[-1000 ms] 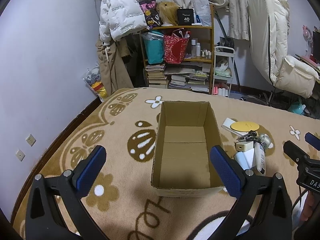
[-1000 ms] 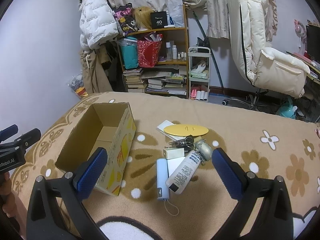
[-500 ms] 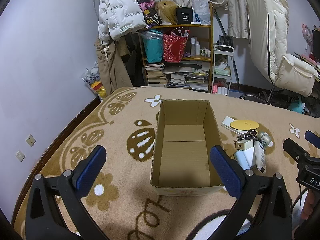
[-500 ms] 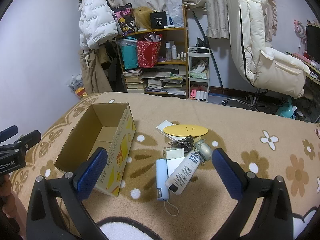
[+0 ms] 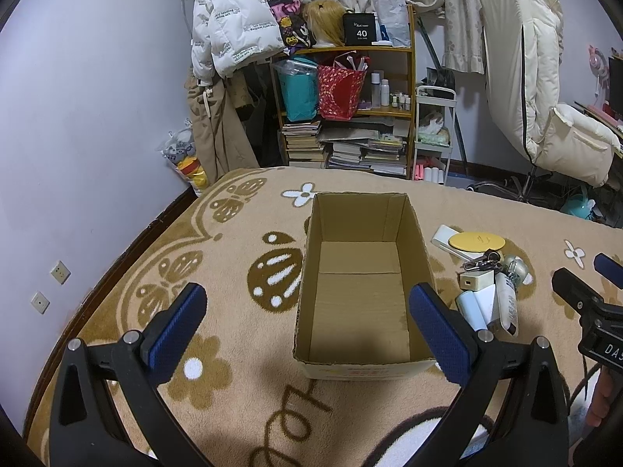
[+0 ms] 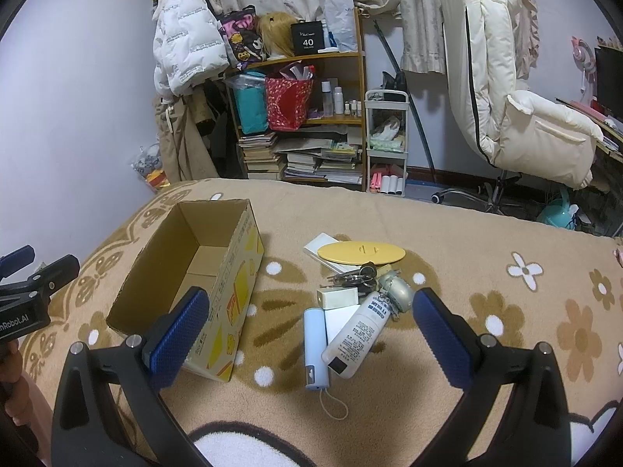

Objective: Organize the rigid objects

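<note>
An open, empty cardboard box point(image 5: 362, 295) point(image 6: 202, 272) stands on the patterned blanket. Right of it lies a pile: a yellow oval lid point(image 6: 360, 253) on a white flat box point(image 6: 321, 245), keys point(image 6: 356, 275), a small cream block point(image 6: 337, 297), a light-blue tube with a cord point(image 6: 315, 344), a white bottle with a black cap point(image 6: 358, 336) and a silver round thing point(image 6: 397, 290). The pile also shows in the left wrist view point(image 5: 486, 288). My left gripper point(image 5: 307, 327) is open and empty above the box's near end. My right gripper point(image 6: 311, 330) is open and empty above the pile.
The blanket point(image 6: 467, 257) covers a bed that ends at the far edge. Behind it stand a cluttered wooden shelf point(image 6: 303, 116), a small white cart point(image 6: 387, 144) and a cream chair point(image 6: 518, 89). A wall point(image 5: 78, 136) runs along the left.
Both views have shifted only slightly; the left gripper has drawn back a little from the box. Nothing was picked up or moved.
</note>
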### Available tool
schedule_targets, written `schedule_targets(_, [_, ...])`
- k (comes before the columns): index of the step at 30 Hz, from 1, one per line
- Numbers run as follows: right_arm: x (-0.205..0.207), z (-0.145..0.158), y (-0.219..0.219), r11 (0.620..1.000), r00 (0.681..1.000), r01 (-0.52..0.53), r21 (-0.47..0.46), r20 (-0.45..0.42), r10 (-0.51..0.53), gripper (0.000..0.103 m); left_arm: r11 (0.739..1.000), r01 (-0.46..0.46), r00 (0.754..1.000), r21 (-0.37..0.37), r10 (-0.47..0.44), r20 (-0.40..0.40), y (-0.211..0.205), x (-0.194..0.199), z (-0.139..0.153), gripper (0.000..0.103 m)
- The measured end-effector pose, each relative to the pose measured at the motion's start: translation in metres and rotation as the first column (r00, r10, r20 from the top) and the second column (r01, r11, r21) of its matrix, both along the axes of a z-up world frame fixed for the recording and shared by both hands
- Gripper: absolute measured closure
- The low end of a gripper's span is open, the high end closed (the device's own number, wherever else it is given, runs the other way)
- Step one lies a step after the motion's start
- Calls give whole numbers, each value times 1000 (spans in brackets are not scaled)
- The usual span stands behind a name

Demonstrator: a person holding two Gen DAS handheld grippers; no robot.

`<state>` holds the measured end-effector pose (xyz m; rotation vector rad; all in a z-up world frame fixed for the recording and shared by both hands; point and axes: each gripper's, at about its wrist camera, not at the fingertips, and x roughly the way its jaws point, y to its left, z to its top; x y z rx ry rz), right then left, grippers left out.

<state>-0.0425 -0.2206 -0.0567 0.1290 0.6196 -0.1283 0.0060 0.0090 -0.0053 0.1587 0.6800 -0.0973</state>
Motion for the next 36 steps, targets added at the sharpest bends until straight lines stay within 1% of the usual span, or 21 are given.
schedule_targets(15, [0, 1, 0, 1000, 1000, 2, 3, -1, -2, 0, 1000, 5, 1000, 5, -5, -6, 3, 0, -4, 0])
schedule_targets(16, [-2, -4, -4, 1000, 1000, 3, 4, -1, -3, 0, 1000, 6, 1000, 5, -6, -6, 3, 0, -4, 0])
schedule_targets(36, [-1, -5, -5, 1000, 1000, 2, 4, -4, -2, 0, 1000, 5, 1000, 6, -5, -10, 1, -1, -5, 0])
